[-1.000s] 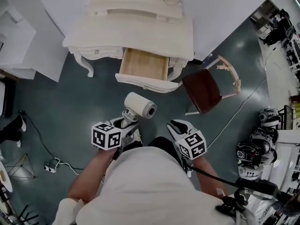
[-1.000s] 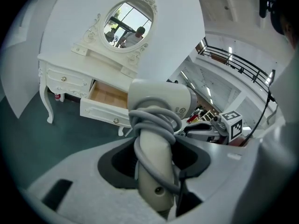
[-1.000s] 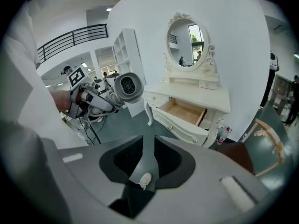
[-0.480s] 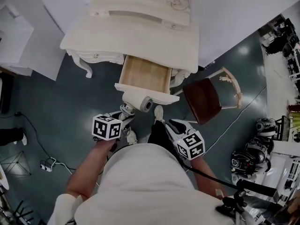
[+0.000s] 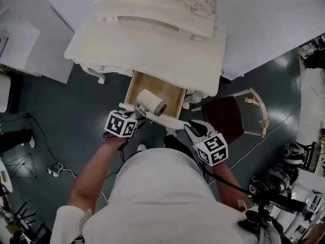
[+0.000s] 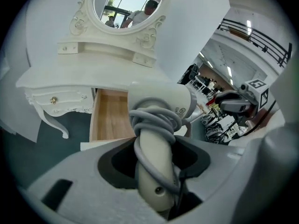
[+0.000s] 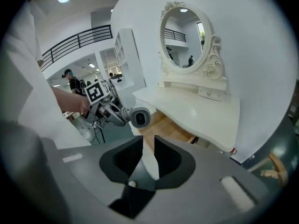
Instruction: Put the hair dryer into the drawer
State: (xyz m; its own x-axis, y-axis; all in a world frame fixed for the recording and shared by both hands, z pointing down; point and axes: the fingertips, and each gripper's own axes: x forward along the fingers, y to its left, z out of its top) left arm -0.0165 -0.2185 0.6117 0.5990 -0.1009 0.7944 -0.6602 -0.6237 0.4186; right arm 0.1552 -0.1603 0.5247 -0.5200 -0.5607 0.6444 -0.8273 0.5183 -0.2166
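Observation:
The cream hair dryer [image 5: 151, 103], its grey cord wound round the handle, hangs over the open wooden drawer [image 5: 171, 99] of the white dressing table [image 5: 152, 44]. My left gripper [image 5: 136, 117] is shut on the handle [image 6: 152, 171], with the barrel [image 6: 161, 101] pointing right above the drawer [image 6: 110, 115]. My right gripper [image 5: 195, 131] is by the drawer front's right end, and its jaws [image 7: 148, 141] stand a narrow gap apart with nothing in them. From that side I see the dryer's nozzle [image 7: 139, 117] over the drawer [image 7: 163, 122].
A chair with a brown seat [image 5: 223, 118] stands right of the drawer. An oval mirror [image 6: 128, 6] tops the table. Cables [image 5: 53, 172] lie on the dark floor at left, a white cabinet [image 5: 20, 44] stands at far left, and equipment [image 5: 277, 179] is piled at right.
Both grippers have moved toward the dressing table. The hair dryer, earlier short of the drawer front, now hangs over the open drawer, still in the left gripper.

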